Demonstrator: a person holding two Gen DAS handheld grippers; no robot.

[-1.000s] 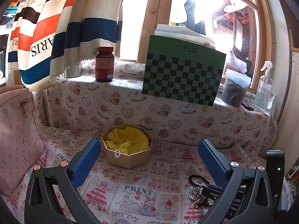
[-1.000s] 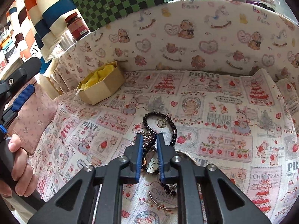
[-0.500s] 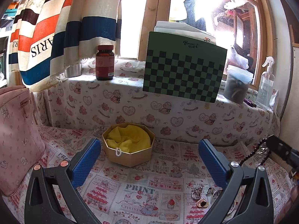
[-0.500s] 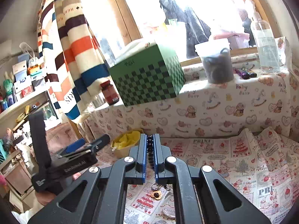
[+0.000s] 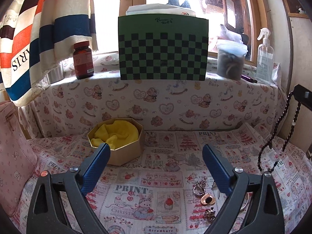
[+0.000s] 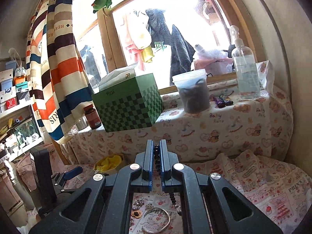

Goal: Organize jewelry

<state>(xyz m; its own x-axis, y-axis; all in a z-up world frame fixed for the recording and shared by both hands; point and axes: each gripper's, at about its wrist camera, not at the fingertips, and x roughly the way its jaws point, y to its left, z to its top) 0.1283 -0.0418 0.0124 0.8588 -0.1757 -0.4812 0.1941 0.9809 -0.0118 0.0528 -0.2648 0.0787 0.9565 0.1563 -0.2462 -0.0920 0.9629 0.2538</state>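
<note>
My right gripper [image 6: 155, 157] clamps the beads [image 6: 157, 156]; left gripper [image 5: 155, 162] closing, empty. Dangling beads could snag, miss box [image 5: 124, 152].

Dark bead strand [image 5: 280, 126] dangling above patterned cloth [image 5: 156, 175]

a lived-in home — striped curtain [image 6: 56, 74] at a window [image 6: 156, 35], teddy-print cloth [image 5: 156, 105], cluttered shelves [image 6: 13, 105].
</note>
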